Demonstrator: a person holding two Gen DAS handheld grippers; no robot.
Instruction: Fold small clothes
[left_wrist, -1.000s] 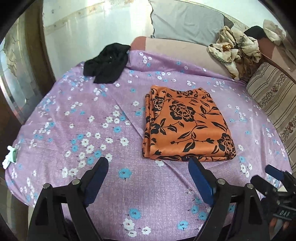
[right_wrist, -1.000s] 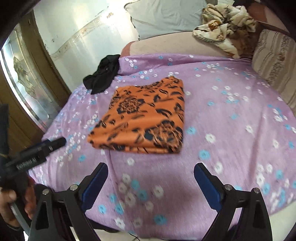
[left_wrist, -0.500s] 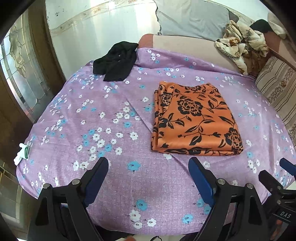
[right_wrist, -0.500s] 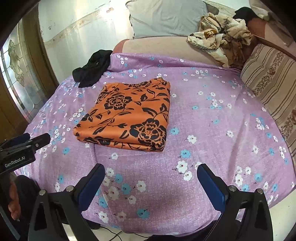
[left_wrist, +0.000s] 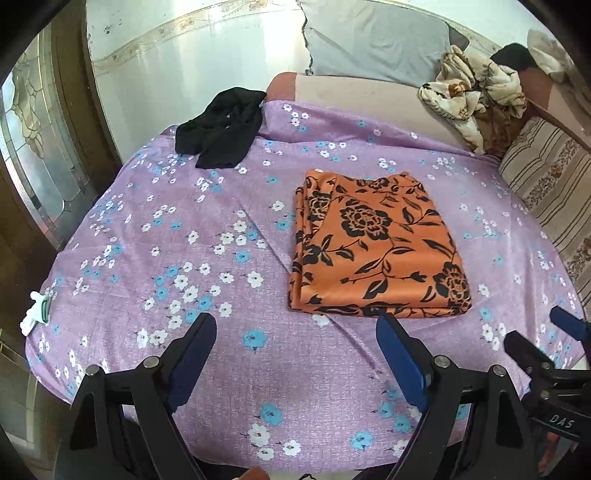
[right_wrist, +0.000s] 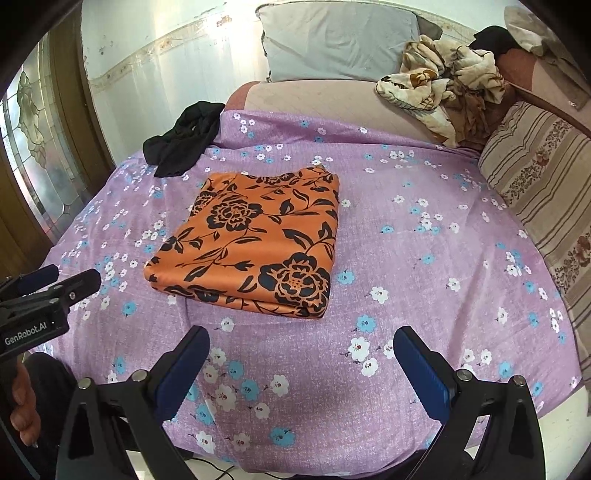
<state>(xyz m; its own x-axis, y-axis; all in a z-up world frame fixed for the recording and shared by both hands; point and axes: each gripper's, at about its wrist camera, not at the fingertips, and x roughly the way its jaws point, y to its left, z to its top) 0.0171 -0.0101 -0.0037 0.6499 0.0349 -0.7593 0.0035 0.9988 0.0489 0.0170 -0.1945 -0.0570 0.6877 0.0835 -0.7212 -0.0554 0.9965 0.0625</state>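
**The bed in front of me**

Before me is a bed (left_wrist: 207, 236) covered by a purple sheet with white and blue flowers. A folded orange cloth (left_wrist: 376, 247) with black flowers lies flat near its middle. A crumpled black garment (left_wrist: 221, 129) sits at the far left edge, well apart from it.

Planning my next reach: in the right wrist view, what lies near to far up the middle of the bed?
Right gripper, open → bare purple sheet → folded orange cloth → bare mattress → grey pillow.
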